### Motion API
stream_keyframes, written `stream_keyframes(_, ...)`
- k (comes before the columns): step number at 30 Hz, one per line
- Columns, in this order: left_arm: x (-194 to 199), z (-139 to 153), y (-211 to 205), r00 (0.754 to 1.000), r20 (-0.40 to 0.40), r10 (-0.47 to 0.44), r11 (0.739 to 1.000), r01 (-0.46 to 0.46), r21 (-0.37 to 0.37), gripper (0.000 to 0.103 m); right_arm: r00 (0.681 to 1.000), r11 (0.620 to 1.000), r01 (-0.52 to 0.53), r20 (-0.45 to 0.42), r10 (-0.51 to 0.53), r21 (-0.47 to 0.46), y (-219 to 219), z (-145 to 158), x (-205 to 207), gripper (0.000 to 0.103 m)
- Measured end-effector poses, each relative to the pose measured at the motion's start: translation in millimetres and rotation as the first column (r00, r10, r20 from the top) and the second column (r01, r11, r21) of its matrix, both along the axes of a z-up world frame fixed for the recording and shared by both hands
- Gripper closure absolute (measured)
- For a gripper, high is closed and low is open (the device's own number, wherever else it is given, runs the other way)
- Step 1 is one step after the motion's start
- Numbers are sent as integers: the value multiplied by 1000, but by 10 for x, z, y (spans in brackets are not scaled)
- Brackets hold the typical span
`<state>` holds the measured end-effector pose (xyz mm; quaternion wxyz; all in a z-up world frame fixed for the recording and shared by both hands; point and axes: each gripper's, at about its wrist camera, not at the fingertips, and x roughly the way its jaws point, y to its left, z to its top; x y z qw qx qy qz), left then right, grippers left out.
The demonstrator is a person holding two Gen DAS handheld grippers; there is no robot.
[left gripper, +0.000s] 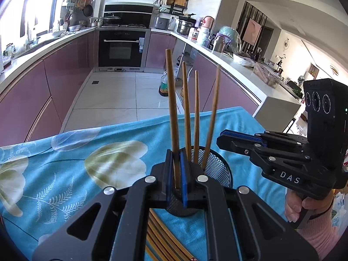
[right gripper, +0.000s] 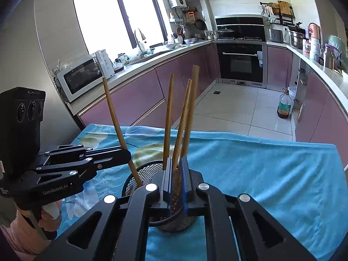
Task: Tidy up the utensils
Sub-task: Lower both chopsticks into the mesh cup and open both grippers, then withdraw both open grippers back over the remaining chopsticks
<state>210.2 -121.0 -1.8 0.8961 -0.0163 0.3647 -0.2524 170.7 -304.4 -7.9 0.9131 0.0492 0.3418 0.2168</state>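
Observation:
A black mesh cup [left gripper: 217,167] stands on the blue flowered cloth [left gripper: 65,163]; it also shows in the right wrist view [right gripper: 141,174]. Several brown chopsticks stand in it. My left gripper [left gripper: 177,167] is shut on one chopstick [left gripper: 171,100] over the cup; from the right wrist view the left gripper [right gripper: 126,154] holds that leaning chopstick [right gripper: 113,117]. My right gripper [right gripper: 177,174] is shut on another chopstick [right gripper: 184,117] above the cup; in the left wrist view the right gripper [left gripper: 221,138] sits right of the cup. More chopsticks [left gripper: 161,239] lie on the cloth near me.
The cloth-covered table [right gripper: 271,174] ends at a far edge before a tiled kitchen floor [left gripper: 115,93]. Purple cabinets, an oven [left gripper: 121,47] and crowded counters surround it. An oil bottle [right gripper: 284,106] stands on the floor. A microwave [right gripper: 80,78] sits on the left counter.

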Motion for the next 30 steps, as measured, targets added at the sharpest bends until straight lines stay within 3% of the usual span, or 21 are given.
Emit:
stream_keyframes(8, -61, -34, 73, 1000, -8, 13, 1000, -13, -16, 95, 1000, 1000, -1, 6, 1, 14, -1, -9, -43, 94)
stream_keyframes(14, -216, -26, 201, 998, 29, 48, 999, -48, -21, 95, 1000, 1000, -15, 26, 15, 3, 16, 25, -129, 88)
stream_keyframes(24, -667, 46, 519, 982, 131, 139, 990, -141, 6, 65, 992, 996, -88, 88, 88, -2, 182, 127, -545, 72)
stream_keyframes(30, -891, -83, 723, 974, 126, 188, 981, -194, 29, 59, 985, 987, -154, 75, 156, -40, 367, 21, -762, 68)
